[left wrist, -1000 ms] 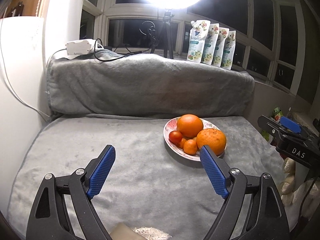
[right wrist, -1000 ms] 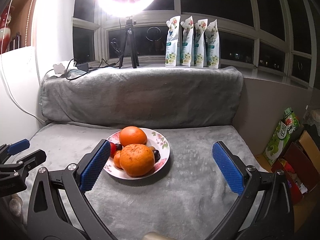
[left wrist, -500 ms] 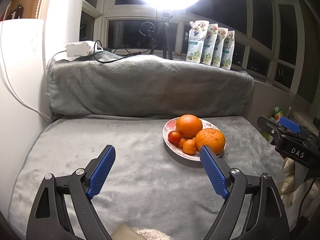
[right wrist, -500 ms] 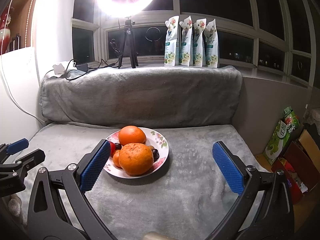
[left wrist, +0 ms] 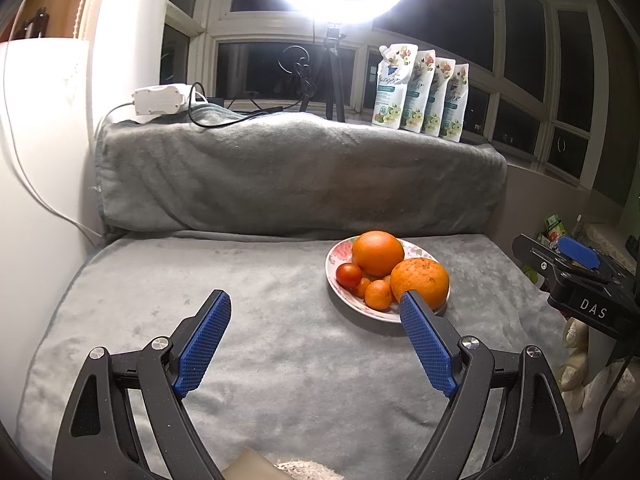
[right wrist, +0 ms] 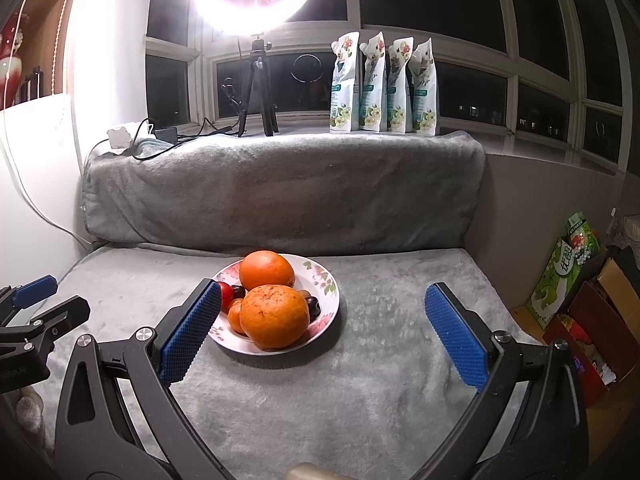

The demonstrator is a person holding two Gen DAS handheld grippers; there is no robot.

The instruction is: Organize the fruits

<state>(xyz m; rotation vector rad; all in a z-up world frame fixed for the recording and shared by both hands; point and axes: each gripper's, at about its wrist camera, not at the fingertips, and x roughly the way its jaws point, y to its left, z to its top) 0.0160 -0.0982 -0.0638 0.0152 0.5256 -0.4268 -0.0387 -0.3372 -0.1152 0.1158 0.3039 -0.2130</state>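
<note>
A flowered white plate point(left wrist: 340, 286) point(right wrist: 326, 280) sits on the grey blanket, heaped with fruit. Two big oranges point(left wrist: 377, 253) point(right wrist: 274, 317) dominate it, with a red tomato point(left wrist: 348, 274), small kumquats point(left wrist: 378, 294) and dark plums point(right wrist: 312, 305) tucked around them. My left gripper point(left wrist: 316, 304) hovers open in front of the plate, which lies ahead and to its right, with nothing between its blue pads. My right gripper point(right wrist: 322, 300) also stands open, nothing between its pads; the plate lies ahead, just inside the left pad. Each gripper shows at the edge of the other's view.
A blanket-covered backrest point(left wrist: 296, 176) rises behind the seat. On the sill stand a ring light on a tripod point(right wrist: 258, 88), several refill pouches point(right wrist: 382, 88) and a white power strip point(left wrist: 160, 99) with cables. Boxes and bags point(right wrist: 576, 292) sit on the floor to the right.
</note>
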